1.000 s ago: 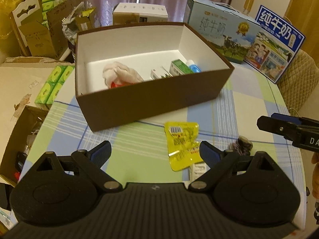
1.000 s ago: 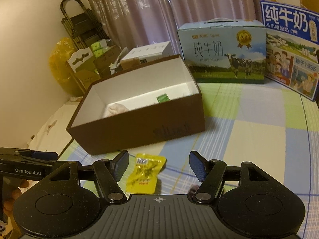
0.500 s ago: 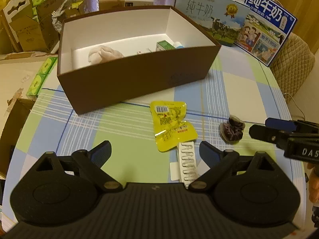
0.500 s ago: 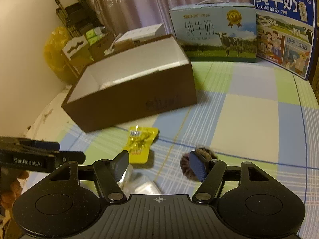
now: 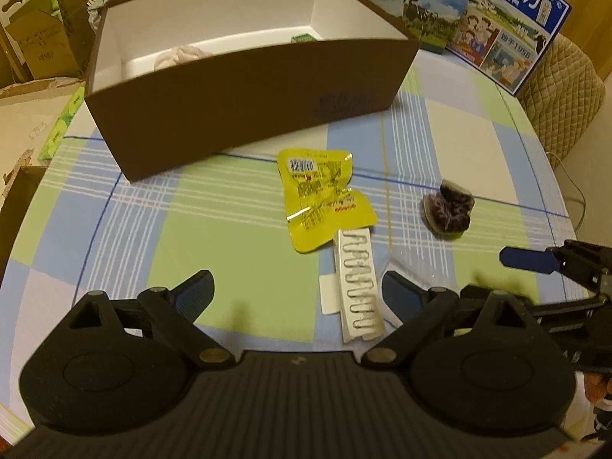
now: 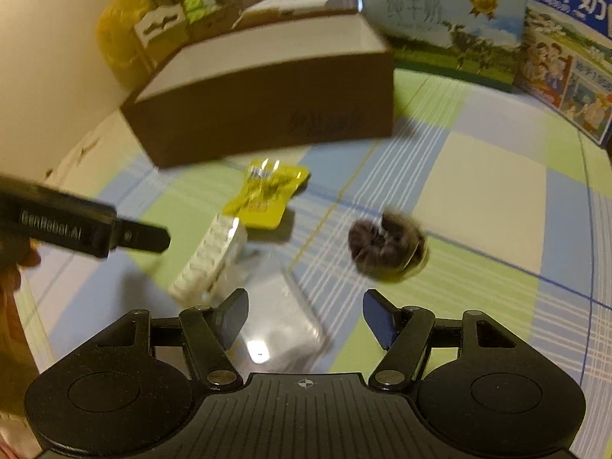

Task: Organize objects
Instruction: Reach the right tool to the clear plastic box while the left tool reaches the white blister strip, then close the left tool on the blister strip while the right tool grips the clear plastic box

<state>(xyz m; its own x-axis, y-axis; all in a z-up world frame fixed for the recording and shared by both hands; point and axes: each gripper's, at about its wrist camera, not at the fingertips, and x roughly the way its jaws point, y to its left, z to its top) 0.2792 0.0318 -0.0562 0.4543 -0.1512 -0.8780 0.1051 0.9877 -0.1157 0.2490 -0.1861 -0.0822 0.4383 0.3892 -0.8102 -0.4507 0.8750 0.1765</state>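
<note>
Loose objects sat on the worktop [image 5: 237, 237] in front of the brown box [image 5: 244, 103], four by my count: one yellow snack pouch [image 5: 325, 199], one white card of hairpins [image 5: 357, 287] touching the pouch's near corner, one clear plastic sachet [image 6: 283, 325] just beside the card, and one dark purple scrunchie [image 5: 449, 208] lying apart to the right.

What changed over the last second: both views dropped and tipped downward. The box slid toward the top of frame, its interior mostly fell out of sight, and the card and sachet came into view near the fingers. My read is that both hands were closing in on the loose items, not on the box.

Left hand-held gripper [image 5: 296, 290]: jaws wide apart, nothing between them, hovering with the hairpin card just inside its right finger. Right hand-held gripper [image 6: 306, 317]: jaws apart at a moderate gap, empty, above the sachet with the scrunchie just ahead to its right. The right view was motion-blurred, so contact couldn't be judged, though no pad appeared to press on anything.

For the task: likely pre-grasp, one pick per hand, then into the box. Nothing lifted yet.

Other counts: one box, and what showed over its wall was one pale crumpled wad [image 5: 179, 55] and one green carton corner [image 5: 304, 37]. Two milk cartons [image 5: 508, 34] stood behind. Any further box contents were hidden.
</note>
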